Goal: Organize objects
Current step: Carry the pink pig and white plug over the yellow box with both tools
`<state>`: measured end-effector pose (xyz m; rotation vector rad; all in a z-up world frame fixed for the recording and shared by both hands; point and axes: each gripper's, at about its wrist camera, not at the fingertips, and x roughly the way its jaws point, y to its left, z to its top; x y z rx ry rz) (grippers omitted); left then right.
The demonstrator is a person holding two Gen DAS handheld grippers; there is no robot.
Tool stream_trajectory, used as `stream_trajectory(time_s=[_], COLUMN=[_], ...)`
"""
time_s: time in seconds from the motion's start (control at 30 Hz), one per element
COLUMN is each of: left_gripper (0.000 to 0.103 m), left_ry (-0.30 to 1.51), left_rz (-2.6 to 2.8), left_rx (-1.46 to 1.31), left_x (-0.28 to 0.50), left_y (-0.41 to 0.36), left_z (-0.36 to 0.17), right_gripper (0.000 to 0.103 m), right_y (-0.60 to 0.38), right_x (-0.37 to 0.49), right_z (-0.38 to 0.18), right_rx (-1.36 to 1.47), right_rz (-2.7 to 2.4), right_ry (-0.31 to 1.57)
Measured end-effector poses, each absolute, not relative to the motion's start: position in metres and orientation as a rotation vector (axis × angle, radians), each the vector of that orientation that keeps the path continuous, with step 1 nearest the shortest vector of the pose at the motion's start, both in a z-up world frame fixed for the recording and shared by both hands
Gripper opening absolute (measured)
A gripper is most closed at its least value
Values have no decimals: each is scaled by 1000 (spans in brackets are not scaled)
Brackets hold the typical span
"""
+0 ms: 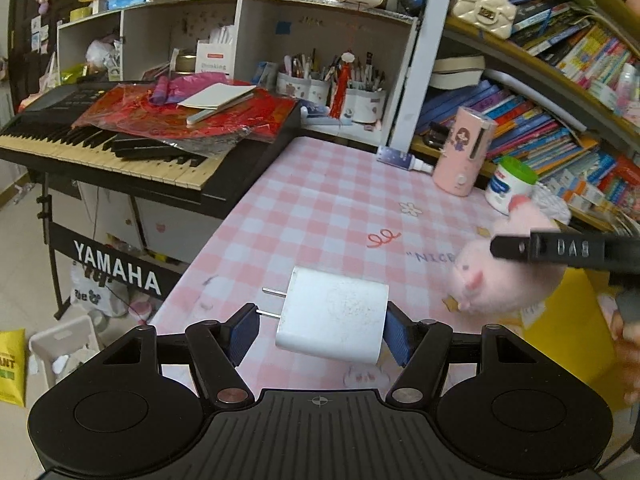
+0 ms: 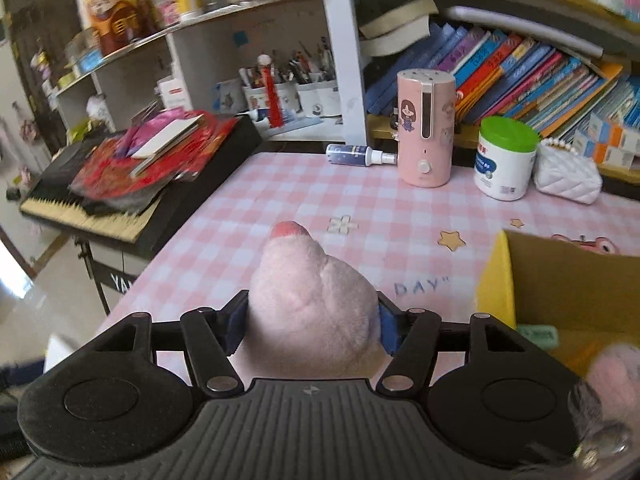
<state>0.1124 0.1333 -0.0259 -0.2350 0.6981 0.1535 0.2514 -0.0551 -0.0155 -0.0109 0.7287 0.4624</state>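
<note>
Charger (image 1: 334, 314) is loosely bracketed by wide left tool (image 1: 320, 330); plush toy (image 2: 312, 312) is clamped in right tool (image 2: 314, 326), apparently for boxing in carton (image 2: 568, 280).

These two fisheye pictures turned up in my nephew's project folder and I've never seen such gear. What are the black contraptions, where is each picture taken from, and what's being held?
No robot: a person holds a two-finger tool in each hand, each with a camera looking along its fingers. In the left picture, the left tool stands open around a white charger plug, the left pad clear of it. In the right picture, the right tool squeezes a pink plush toy. Both are above a pink checked table with a pink humidifier, a green-lidded jar, a spray bottle and a cardboard box.
</note>
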Motion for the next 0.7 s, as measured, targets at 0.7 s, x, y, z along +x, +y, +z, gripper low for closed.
stream_trajectory(time_s=[0.7], left_gripper=[65], left_ry=[702], left_rz=[-96], left_rx=[-164], left_x=[13], left_y=[100], left_z=[-20], right_gripper=[61], right_y=[-99], right_x=[56], right_z=[-40], right_rx=[-19], right_rz=[320], right_ry=[765])
